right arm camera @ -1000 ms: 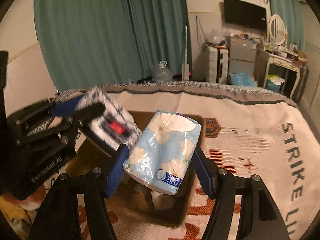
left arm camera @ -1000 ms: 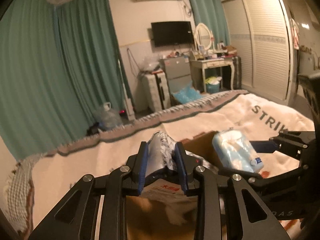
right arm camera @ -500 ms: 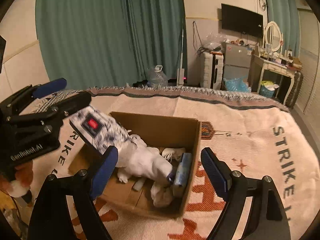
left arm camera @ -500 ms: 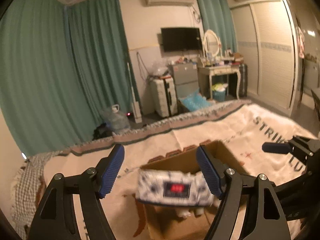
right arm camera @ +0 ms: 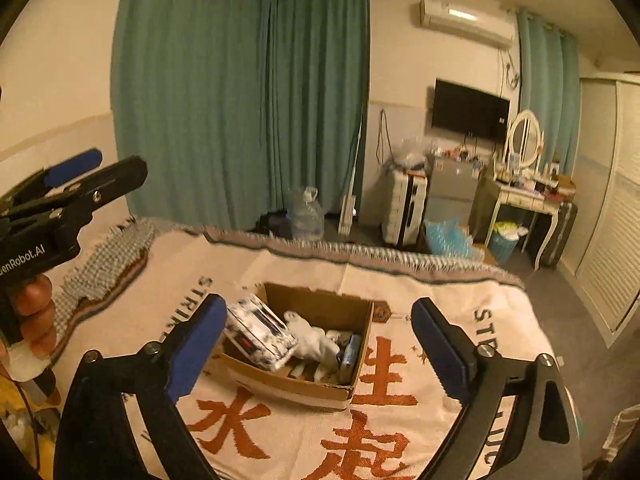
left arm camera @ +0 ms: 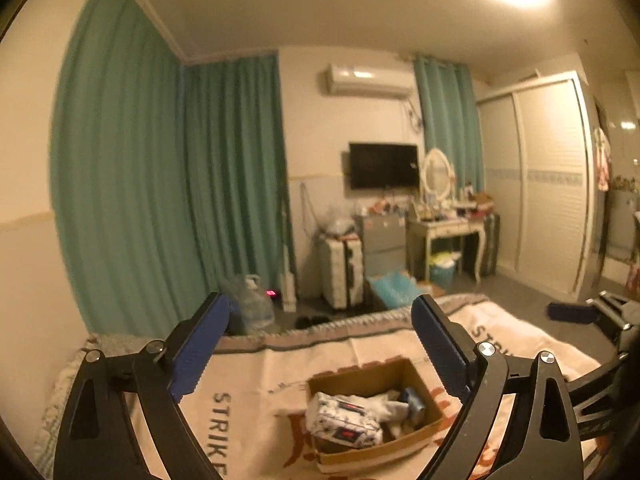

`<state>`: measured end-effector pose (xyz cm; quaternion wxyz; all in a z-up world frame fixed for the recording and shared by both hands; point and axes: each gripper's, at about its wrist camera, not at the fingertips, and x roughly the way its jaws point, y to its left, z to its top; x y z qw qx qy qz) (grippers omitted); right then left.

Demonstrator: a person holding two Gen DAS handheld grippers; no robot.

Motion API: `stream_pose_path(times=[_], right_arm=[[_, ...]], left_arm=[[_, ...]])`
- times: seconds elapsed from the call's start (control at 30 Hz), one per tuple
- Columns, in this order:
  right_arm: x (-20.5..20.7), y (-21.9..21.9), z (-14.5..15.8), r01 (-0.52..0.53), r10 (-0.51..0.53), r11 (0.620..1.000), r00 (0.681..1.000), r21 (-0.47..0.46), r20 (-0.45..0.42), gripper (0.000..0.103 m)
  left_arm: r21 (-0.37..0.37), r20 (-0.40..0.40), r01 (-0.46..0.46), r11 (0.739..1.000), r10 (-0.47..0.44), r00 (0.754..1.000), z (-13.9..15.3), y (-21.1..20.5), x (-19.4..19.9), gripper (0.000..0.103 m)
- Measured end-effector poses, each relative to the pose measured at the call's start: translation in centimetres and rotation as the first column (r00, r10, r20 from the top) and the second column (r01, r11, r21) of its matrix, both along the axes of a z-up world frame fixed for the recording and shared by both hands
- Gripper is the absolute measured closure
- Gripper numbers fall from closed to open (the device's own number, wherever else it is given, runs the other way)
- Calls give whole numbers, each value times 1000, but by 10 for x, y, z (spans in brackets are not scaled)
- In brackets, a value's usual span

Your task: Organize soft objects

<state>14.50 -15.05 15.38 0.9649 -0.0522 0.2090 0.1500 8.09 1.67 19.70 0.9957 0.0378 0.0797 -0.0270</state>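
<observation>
Left wrist view
Left tool (left arm camera: 320, 344): released, blue pads spread wide, nothing between them, held above the bed.
Cardboard box (left arm camera: 408, 446): sits open on the blanket (left arm camera: 256, 364) that covers the bed, below and between the two pads.
Patterned tissue pack (left arm camera: 344, 420): white with dark print and a red label, lying on the left side of the box, on top of the other contents.
White soft items (left arm camera: 384, 400): heaped in the middle of the box, beside the pack.
Right tool (left arm camera: 596, 312): seen at the right edge; from here I cannot tell its spread.

Right wrist view
Right tool (right arm camera: 320, 344): released, pads far apart, empty, hovering over the box.
Cardboard box (right arm camera: 320, 392): on the blanket (right arm camera: 420, 288), near its orange characters.
Patterned tissue pack (right arm camera: 260, 332): tilted, propped on the box's left wall.
White soft items (right arm camera: 312, 336): in the box centre, touching the pack.
Blue pack (right arm camera: 350, 354): standing on edge against the box's right wall.
Left tool (right arm camera: 80, 168): at the left edge, well above the bed, held by a hand (right arm camera: 34, 312).
</observation>
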Motion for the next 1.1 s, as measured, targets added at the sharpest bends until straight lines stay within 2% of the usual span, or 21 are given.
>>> stream_pose_path(times=[0.1, 0.2, 0.3, 0.43, 0.53, 0.67, 0.77, 0.93, 1.1], right_arm=[[-28, 0, 13, 3, -3, 1000, 999, -2, 52, 0], [-54, -1, 15, -8, 4, 999, 996, 43, 87, 0], [-73, 3, 6, -24, 15, 998, 991, 61, 130, 0], [-73, 13, -22, -18, 12, 999, 987, 38, 163, 0], [-51, 15, -54, -11, 6, 999, 993, 44, 117, 0], [-24, 5, -97, 6, -10, 996, 999, 85, 44, 0], [-13, 1, -121, 27, -29, 996, 999, 85, 24, 0], [2, -2, -141, 45, -44, 994, 999, 97, -12, 0], [6, -4, -150, 52, -50, 993, 998, 103, -25, 0]], left_arm=[[3, 8, -22, 1000, 22, 1000, -4, -3, -20, 8], [-14, -19, -9, 1000, 9, 1000, -18, 0, -33, 8], [-45, -19, -11, 999, 10, 1000, -38, 3, -40, 8], [-11, -29, -19, 1000, 18, 999, -67, -1, -40, 8], [14, -55, -53, 999, 53, 997, -95, -1, -29, 8], [-36, -130, -64, 997, 59, 990, -130, 7, -12, 8], [-3, -162, -79, 997, 77, 984, -156, 3, -1, 8], [14, -214, -79, 997, 80, 974, -186, -1, 8, 8], [-1, -221, -78, 997, 76, 972, -189, 1, 5, 8]])
